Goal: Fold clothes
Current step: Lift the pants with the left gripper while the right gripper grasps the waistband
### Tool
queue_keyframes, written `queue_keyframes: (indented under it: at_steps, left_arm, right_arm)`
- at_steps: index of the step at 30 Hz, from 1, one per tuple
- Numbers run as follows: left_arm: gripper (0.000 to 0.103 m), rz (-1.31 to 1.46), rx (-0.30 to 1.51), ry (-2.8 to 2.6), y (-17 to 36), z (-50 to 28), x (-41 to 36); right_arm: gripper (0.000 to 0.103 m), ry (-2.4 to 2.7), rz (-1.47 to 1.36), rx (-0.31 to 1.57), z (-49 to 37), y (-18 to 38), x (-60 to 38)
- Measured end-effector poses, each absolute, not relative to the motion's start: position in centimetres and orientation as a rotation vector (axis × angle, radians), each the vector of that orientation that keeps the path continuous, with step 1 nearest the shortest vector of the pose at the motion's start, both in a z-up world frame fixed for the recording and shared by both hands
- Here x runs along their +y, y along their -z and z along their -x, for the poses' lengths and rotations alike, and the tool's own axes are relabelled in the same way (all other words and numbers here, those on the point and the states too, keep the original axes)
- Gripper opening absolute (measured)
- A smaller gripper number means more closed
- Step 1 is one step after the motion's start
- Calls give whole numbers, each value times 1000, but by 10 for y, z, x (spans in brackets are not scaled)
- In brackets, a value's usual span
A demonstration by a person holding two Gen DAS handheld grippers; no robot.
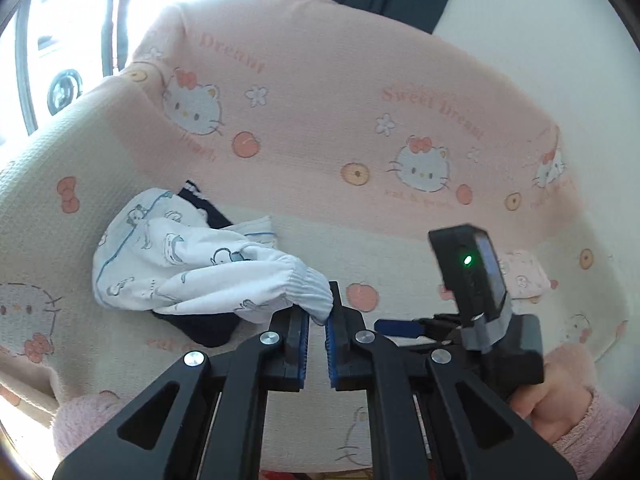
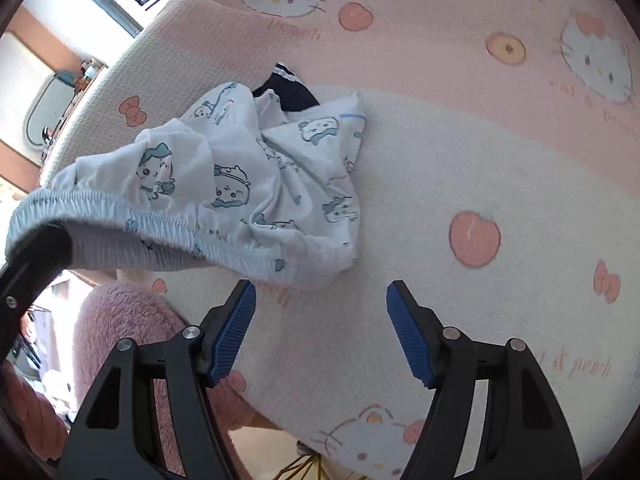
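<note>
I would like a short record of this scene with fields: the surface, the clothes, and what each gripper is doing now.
surface: sofa cover, pink and cream, printed with cartoon cats and peaches
main garment: white printed garment, crumpled, one elastic edge lifted off the cover
second garment: dark garment, partly under the white one
left gripper: shut on the white garment's elastic edge
right gripper: open, empty, pointing down at the cover beside the white garment
folding: not yet done

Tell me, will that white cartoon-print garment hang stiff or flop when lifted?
Probably floppy: the white garment sags in crumpled folds from the elastic hem pinched by the left gripper. Likely light, as one small pinch carries it. It may drag the dark garment beneath.
</note>
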State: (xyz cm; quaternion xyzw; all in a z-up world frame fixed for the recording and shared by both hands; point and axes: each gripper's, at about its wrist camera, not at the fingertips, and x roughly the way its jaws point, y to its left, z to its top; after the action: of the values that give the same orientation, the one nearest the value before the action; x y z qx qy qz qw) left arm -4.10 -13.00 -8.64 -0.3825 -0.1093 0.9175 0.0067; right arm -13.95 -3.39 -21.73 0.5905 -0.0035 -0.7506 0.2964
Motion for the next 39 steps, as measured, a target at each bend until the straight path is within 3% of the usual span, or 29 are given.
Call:
queue_keyframes:
  at_steps: [3, 9, 17, 19, 21, 23, 25, 27, 31, 33, 35, 38, 39]
  left_arm:
    - [8, 1157, -293, -2799, 83, 40, -91]
    - [8, 1039, -203, -2628, 80, 32, 11]
    - [8, 877, -170, -2541, 24, 13, 79]
    - [8, 867, -175, -2538, 17, 14, 80]
    - [8, 870, -196, -2540, 15, 15, 79]
    - [8, 874, -237, -2551, 14, 15, 76]
    - [8, 869, -267, -2555, 14, 12, 73]
    - [8, 878, -263, -2553, 17, 14, 73]
    - [8, 896, -276, -2568, 21, 10, 66]
    - [8, 898, -285, -2573, 23, 4, 58]
    - [8, 901, -298, -2579, 27, -3, 48]
    - [8, 935, -341, -2566, 37, -11, 31]
    - [8, 959, -355, -2566, 43, -11, 26]
  right_arm:
    - [70, 2017, -1547, 37, 118, 209, -2]
    - [76, 2144, -1471, -85, 77, 167, 102]
    - [77, 2354, -1462, -188, 47, 109, 197]
    - [77, 2345, -1428, -121, 45, 85, 210]
    - [78, 2302, -1360, 110, 43, 56, 209]
    - [91, 2257, -1266, 345, 40, 36, 199]
    - [97, 2304, -1245, 443, 45, 38, 191]
    - [96, 2326, -1303, 388, 54, 61, 184]
    - [74, 2287, -1493, 211, 67, 143, 167]
    - [70, 2387, -1597, 235, 73, 174, 168]
    - [54, 2474, -1650, 155, 76, 189, 182]
    - [43, 2462, -1642, -106, 76, 190, 205]
    - [40, 2470, -1626, -96, 76, 189, 205]
